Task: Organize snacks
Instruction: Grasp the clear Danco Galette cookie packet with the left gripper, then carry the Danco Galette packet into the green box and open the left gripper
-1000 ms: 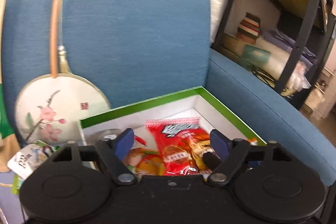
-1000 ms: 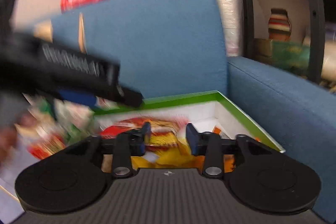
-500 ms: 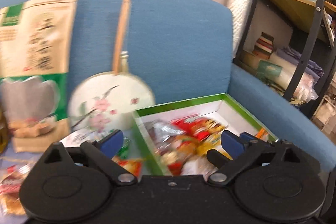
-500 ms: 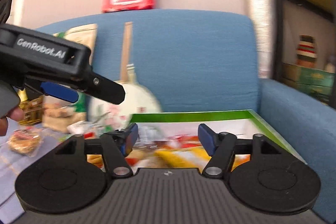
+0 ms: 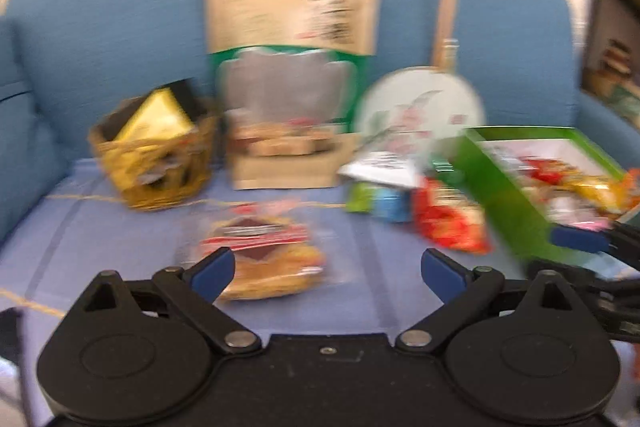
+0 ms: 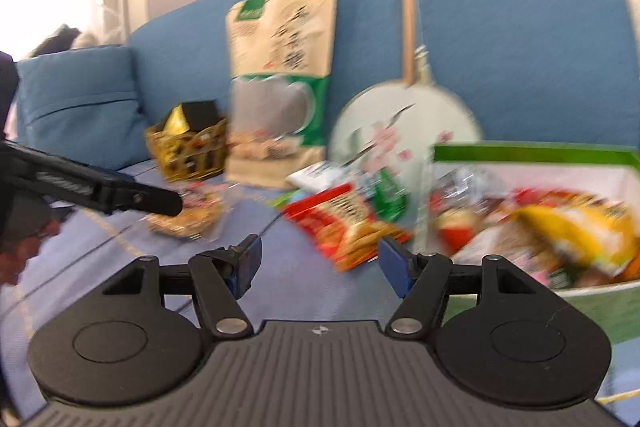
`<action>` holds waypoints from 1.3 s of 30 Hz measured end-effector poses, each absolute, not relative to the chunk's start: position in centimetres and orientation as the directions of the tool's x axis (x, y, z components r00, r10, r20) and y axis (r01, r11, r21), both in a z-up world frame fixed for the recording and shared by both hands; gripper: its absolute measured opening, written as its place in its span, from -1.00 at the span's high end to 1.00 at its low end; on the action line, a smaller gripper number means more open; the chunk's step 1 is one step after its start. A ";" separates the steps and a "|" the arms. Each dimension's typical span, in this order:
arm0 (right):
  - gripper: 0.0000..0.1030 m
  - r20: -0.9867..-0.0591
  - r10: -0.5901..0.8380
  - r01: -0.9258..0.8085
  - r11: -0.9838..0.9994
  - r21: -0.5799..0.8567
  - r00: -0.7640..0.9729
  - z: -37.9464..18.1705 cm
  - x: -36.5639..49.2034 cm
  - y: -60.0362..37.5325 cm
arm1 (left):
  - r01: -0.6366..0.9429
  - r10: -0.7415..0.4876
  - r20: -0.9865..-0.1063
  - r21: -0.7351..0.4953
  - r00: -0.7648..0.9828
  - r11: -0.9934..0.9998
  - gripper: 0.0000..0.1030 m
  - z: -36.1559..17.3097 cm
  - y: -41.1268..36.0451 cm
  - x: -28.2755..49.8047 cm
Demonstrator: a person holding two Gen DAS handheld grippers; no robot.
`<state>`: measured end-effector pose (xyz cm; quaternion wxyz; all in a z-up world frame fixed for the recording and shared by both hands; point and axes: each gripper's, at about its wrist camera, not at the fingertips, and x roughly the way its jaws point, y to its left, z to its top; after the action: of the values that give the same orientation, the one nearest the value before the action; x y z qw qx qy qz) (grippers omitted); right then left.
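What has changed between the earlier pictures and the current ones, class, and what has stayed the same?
Both views have swung left, from the green box toward the loose snacks on the seat. The left gripper now faces a clear-wrapped pastry; the right gripper, jaws wider than before, faces a red packet. Both are empty. The box, tall pouch and fan have not moved.

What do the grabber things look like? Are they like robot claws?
A bit! The left gripper and right gripper are both black plastic, each with two big round discs, silver bolts and thin linked bars. Their jaws end in blue pads. The right one has a ribbed grey top with a small mark. No cables show.
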<state>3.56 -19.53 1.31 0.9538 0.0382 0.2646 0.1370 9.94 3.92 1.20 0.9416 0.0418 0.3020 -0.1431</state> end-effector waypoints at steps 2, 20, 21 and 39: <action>-1.00 -0.510 0.293 -0.257 0.956 0.143 0.809 0.9 3.6 -18.8 | 0.232 -0.203 -0.579 -0.024 0.790 0.972 -1.00 1.1 5.7 11.0; -1.00 -0.573 0.382 -0.278 0.924 0.264 0.725 -0.7 4.3 -18.5 | 0.393 -0.502 -0.709 -0.333 0.495 0.857 0.56 -2.1 5.3 13.3; -1.00 -0.580 0.393 -0.275 0.918 0.284 0.713 -0.9 4.4 -18.5 | 0.403 -0.510 -0.709 -0.336 0.487 0.851 0.46 -2.1 5.0 12.6; -0.08 -0.578 0.466 -0.161 0.851 0.500 0.670 -3.4 7.6 -18.9 | 0.329 -0.481 -0.705 -0.354 0.522 0.876 0.46 -2.5 3.6 13.3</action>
<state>7.56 -18.90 -3.40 0.8898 0.2083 0.3658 0.1763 13.26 3.59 -2.54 0.8679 -0.0883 0.4296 -0.2333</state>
